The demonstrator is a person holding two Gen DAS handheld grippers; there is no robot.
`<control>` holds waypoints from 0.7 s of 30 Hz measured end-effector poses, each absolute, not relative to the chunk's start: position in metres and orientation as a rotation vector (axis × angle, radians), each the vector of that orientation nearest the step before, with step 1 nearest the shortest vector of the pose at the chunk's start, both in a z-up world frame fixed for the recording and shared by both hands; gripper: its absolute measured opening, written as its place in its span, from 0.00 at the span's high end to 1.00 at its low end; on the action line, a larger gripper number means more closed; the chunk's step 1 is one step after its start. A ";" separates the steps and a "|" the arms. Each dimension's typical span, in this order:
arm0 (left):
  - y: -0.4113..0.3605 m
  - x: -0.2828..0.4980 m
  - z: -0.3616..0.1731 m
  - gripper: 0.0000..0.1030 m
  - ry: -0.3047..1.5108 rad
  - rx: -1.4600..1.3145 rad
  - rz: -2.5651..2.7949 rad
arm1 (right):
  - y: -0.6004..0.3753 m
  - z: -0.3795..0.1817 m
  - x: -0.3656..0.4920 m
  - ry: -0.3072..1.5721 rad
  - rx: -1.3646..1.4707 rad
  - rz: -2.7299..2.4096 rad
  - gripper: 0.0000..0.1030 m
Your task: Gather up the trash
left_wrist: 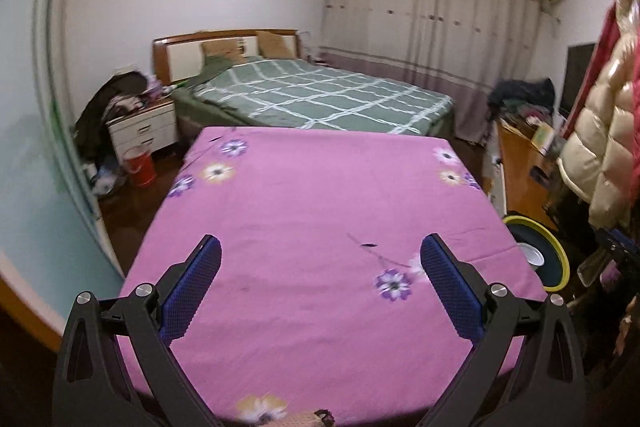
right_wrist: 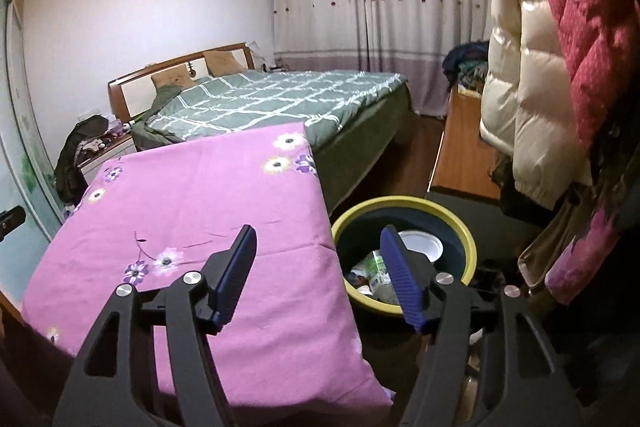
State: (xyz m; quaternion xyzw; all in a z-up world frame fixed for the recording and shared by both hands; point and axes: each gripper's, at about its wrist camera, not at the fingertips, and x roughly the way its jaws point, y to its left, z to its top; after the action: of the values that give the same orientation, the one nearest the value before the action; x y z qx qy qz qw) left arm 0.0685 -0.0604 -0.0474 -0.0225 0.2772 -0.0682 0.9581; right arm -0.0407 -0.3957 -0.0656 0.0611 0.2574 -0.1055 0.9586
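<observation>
A dark bin with a yellow rim [right_wrist: 460, 223] stands on the floor at the right edge of the pink flowered table [right_wrist: 192, 195]. It holds a white bowl [right_wrist: 424, 247], a clear plastic bottle [right_wrist: 378, 269] and other trash. My right gripper [right_wrist: 318, 233] is open and empty, over the table's right edge and the bin's left side. My left gripper [left_wrist: 320, 247] is open and empty above the pink table [left_wrist: 320, 187]. The bin [left_wrist: 558, 255] shows at the table's right edge in the left wrist view, with the white bowl [left_wrist: 532, 255] inside.
A green checked bed [left_wrist: 312, 95] lies behind the table. A nightstand with clothes [left_wrist: 140, 123] and a red bucket [left_wrist: 140, 167] stand at the left. A wooden cabinet [right_wrist: 460, 147] and hanging puffy coats [right_wrist: 532, 67] crowd the right side.
</observation>
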 end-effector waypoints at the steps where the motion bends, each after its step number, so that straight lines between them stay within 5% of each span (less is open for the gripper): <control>1: -0.055 0.065 -0.047 0.05 0.560 -0.054 -0.133 | -0.394 -0.064 -0.043 0.520 0.121 -0.213 0.38; 21: -0.060 0.052 -0.036 0.05 0.528 -0.024 -0.125 | -0.382 -0.058 -0.050 0.509 0.110 -0.201 0.33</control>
State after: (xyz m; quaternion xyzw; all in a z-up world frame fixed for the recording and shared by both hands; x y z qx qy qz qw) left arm 0.0521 -0.0598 -0.0364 -0.0119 0.2606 -0.0616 0.9634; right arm -0.0499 -0.3824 -0.0581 0.0544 0.2512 -0.0991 0.9613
